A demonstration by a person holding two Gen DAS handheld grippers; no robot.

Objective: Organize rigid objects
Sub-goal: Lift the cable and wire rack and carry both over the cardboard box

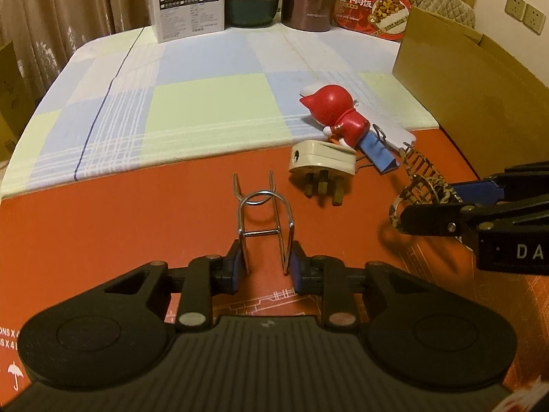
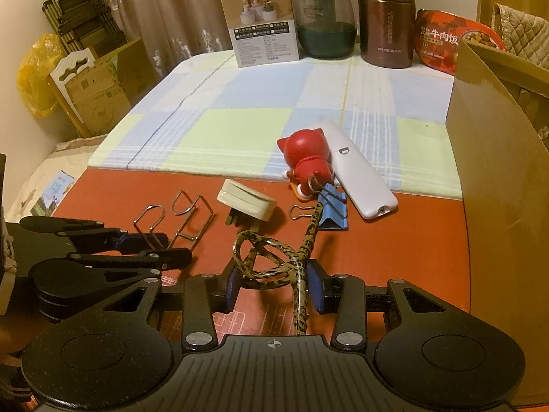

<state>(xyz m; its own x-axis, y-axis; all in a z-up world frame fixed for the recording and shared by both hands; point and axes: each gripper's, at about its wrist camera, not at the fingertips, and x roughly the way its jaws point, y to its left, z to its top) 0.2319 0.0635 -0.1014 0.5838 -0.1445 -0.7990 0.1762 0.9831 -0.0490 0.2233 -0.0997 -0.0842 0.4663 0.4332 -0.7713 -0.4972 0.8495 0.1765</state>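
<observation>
1 bent chrome wire rack (image 1: 264, 221) stood on the red mat (image 1: 137, 226), its 2 thin legs clamped between the left gripper (image 1: 263, 265) pads. The right gripper (image 2: 273, 283) was closed on 1 glossy leopard-print hair claw (image 2: 274, 257). Nearby lay 1 cream 3-pin plug (image 1: 322, 164), 1 red plastic figurine (image 1: 338, 113), 1 blue binder clip (image 1: 377, 154) and 1 smooth white case (image 2: 357, 175).
</observation>
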